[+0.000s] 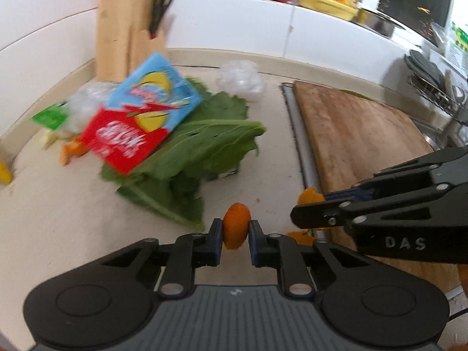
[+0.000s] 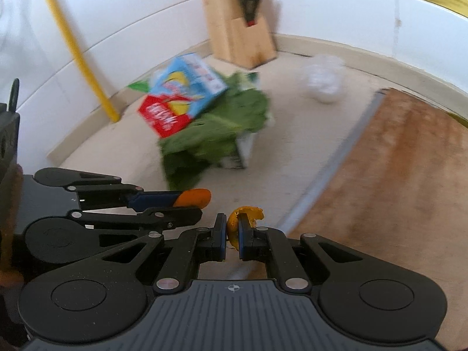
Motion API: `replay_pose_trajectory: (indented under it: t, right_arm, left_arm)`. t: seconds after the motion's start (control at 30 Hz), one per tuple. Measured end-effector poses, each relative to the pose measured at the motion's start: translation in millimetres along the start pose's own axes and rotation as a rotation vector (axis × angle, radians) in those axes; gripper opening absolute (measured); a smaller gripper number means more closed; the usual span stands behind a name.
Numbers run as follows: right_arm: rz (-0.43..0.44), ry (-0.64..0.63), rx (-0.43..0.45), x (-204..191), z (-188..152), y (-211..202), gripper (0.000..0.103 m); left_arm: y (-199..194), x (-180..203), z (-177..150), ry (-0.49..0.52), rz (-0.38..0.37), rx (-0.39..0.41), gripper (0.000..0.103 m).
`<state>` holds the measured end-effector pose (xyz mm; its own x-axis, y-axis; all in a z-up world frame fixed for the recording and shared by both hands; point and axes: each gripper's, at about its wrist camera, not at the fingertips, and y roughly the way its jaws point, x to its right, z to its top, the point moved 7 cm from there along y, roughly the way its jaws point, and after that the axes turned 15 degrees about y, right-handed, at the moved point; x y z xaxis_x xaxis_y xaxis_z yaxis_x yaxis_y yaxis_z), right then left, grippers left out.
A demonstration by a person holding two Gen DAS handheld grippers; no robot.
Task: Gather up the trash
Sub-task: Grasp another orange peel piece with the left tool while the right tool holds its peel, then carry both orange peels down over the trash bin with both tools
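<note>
From the left wrist, the left gripper is clamped on an orange peel piece standing upright between its pads, while the trash heap, a snack packet on green leaves, lies ahead and to the left on the counter. From the right wrist, the right gripper pinches a curled peel scrap; the heap sits ahead, slightly left, so the left hand looks nearer it.

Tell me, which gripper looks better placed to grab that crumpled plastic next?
Probably neither yet. The left gripper pinches an orange peel, the right gripper another peel. Once emptied, the right seems closer to the plastic.
</note>
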<state>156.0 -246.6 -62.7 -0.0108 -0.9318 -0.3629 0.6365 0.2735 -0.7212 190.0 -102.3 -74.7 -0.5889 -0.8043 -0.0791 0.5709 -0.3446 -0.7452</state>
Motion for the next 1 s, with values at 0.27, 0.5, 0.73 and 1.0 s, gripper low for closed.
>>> replay_pose_trajectory:
  t: [0.27,0.5,0.73,1.0]
  right_arm:
    - [0.04,-0.075,-0.04,-28,-6,14,0.011]
    - [0.042,-0.125,-0.054,-51,-15,24,0.011]
    - [0.031,-0.147,-0.065,-77,-34,26,0.011]
    - [0.047,-0.177,-0.071,-110,-53,22,0.011]
  left_arm:
    - [-24,-21,-27,-0.102,0.103,-0.015,0.014]
    - [-39,-30,-49,-0.159,0.141,-0.019,0.014]
    - [-63,-40,-74,-0.186,0.165,-0.026,0.014]
    - [-96,-52,-99,-0.219,0.207,-0.006,0.014]
